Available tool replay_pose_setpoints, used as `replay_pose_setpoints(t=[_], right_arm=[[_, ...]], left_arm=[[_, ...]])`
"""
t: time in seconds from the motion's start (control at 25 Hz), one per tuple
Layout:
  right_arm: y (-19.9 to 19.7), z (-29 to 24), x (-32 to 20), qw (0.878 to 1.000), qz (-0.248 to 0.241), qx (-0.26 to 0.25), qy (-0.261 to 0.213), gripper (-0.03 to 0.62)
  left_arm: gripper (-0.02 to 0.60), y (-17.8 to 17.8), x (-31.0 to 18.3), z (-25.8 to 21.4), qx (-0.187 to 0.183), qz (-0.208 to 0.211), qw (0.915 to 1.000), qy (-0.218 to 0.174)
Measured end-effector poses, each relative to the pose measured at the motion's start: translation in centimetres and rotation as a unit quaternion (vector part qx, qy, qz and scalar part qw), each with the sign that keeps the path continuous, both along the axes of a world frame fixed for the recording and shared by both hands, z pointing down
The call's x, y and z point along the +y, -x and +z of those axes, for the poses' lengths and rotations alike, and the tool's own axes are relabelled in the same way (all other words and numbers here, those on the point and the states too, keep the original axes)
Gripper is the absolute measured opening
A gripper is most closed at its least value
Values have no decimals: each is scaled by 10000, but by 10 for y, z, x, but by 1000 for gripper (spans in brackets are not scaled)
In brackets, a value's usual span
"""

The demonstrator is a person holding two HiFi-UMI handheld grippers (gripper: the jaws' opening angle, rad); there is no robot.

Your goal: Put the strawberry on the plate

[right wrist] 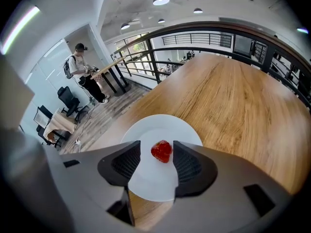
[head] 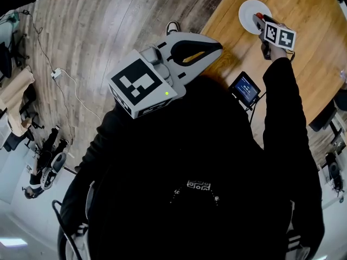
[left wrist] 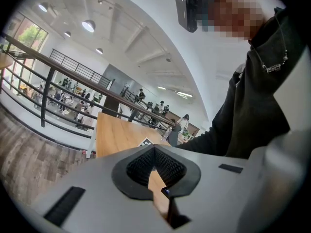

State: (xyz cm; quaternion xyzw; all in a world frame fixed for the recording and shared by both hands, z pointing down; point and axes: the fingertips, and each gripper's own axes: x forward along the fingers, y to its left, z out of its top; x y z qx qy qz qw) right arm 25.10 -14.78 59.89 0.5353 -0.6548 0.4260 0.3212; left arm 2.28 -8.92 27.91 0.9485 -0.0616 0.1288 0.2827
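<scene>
1. Red strawberry [right wrist: 162, 151] lies on the white plate [right wrist: 154, 184], roughly at its middle, so by my reading the placing itself is done.
2. It sits between the pads of the right gripper [right wrist: 156, 154], closer to the right-hand pad. Whether it brushes that pad I cannot tell, but the jaws stand spread wide and pinch nothing.
3. The step in hand looks like the release and retreat. To do it well, draw the gripper straight up and back along its own line with the jaws wide, so that the near pad does not nudge the berry off the plate.
4. The plate rests near one edge of the wooden table [right wrist: 233, 96], so a sideways sweep risks shoving it.
5. The left gripper [left wrist: 154, 148] is held up near the person's chest, its jaws pressed together on nothing, and it has no part here.
</scene>
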Motion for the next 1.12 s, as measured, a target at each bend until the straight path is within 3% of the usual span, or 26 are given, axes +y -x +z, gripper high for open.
replay_pose_setpoints(t=[0.2, 0.52, 0.6, 0.64, 0.84, 1.0, 1.12], right_arm=[[5, -18, -5, 9996, 25, -99, -257, 201], [-12, -67, 10, 9956, 492, -179, -773, 193], [-14, -81, 15, 9927, 625, -323, -980, 94], [-14, -88, 17, 9905, 694, -438, -1104, 38], [-2, -142, 18, 9747, 906, -1095, -1724, 20], [12, -202, 25, 9597, 733, -1288, -2386, 20], [12, -268, 29, 9402, 784, -1210, -3086, 18]], left_arm=[[-1, -4, 1, -5, -32, 62, 9999, -98], [-1, -24, -2, -13, 59, 490, 9983, -325], [0, -29, -5, -13, 98, 551, 9978, -359], [0, -31, -8, -14, 140, 539, 9978, -360], [0, -39, -33, -12, 425, 342, 9984, -164], [-1, -51, -43, -9, 458, 640, 9966, -260], [0, -64, -46, -22, 535, 916, 9936, -396]])
